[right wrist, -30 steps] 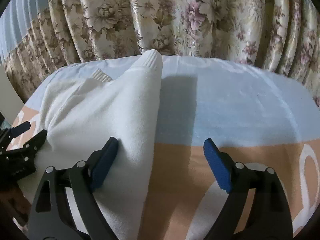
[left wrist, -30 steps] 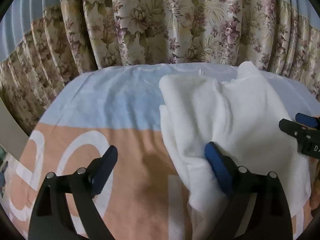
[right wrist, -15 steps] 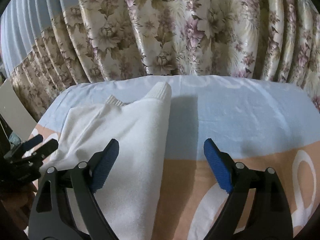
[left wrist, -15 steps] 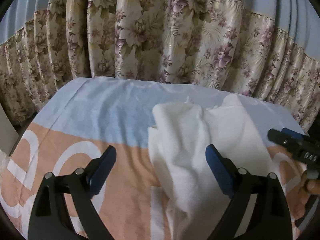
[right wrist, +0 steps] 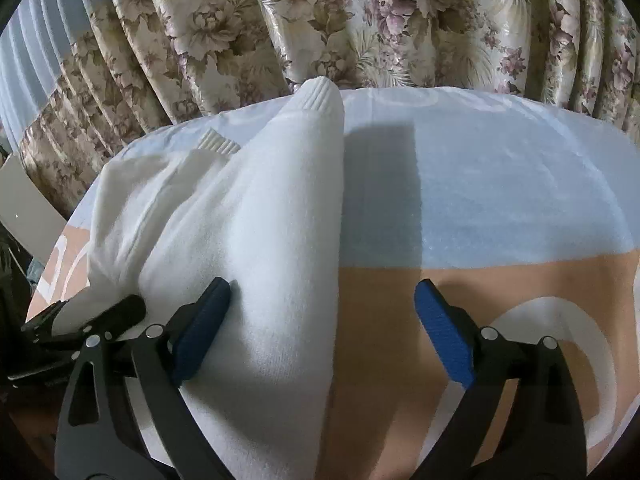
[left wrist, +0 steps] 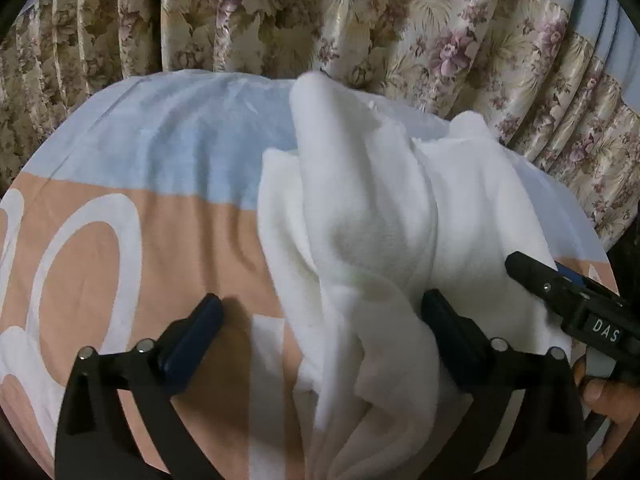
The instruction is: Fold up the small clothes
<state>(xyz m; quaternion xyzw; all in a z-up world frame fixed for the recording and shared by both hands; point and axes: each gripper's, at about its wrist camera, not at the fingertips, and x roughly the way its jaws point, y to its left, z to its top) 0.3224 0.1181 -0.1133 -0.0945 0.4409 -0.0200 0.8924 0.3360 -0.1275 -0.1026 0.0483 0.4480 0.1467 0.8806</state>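
Two hand-held grippers, one garment. Left hand-held gripper (left wrist: pixel 320 340): jaws wide and opening, a bunched fold of the white sweater (left wrist: pixel 380 220) between them, the right blue pad against the cloth, the other over the bed cover (left wrist: pixel 120 208). Right hand-held gripper (right wrist: pixel 322 332): wide, opening, straddling the sweater's right edge (no pinch visible). Sweater lies on the peach-and-blue cover. Only the right view shows two ribbed cuffs (right wrist: pixel 320 94); only the left shows fingers (left wrist: pixel 600 392). Farthest: one floral curtain (right wrist: pixel 360 20).

Pleated floral curtains (right wrist: pixel 360 20) hang at twelve o'clock behind a blue-and-peach cloth-covered surface (right wrist: pixel 500 200), possibly a bed, dimly lit.
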